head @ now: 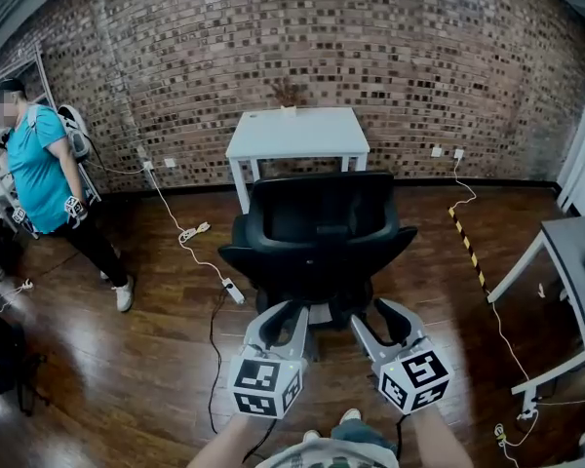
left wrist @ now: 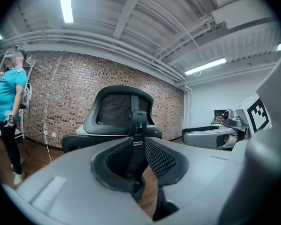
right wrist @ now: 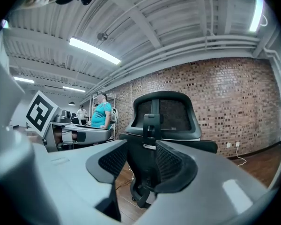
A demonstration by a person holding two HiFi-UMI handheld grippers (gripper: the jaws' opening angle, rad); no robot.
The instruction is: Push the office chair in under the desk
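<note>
Black office chair [head: 317,252] likely rolls easily though heavy; push its stiff backrest [head: 322,203]. Left gripper [head: 285,312] and right gripper [head: 372,312]: jaws slightly spread, empty.

We face a brick wall [head: 175,57] across a dark wooden floor [head: 127,359]. White cables [head: 180,227] trail over the boards below it. A grey table [head: 575,252] stands at our right and a person in a teal shirt [head: 34,169] at our left. Tube lights [left wrist: 65,3] run along the grey ceiling [left wrist: 145,18].
</note>
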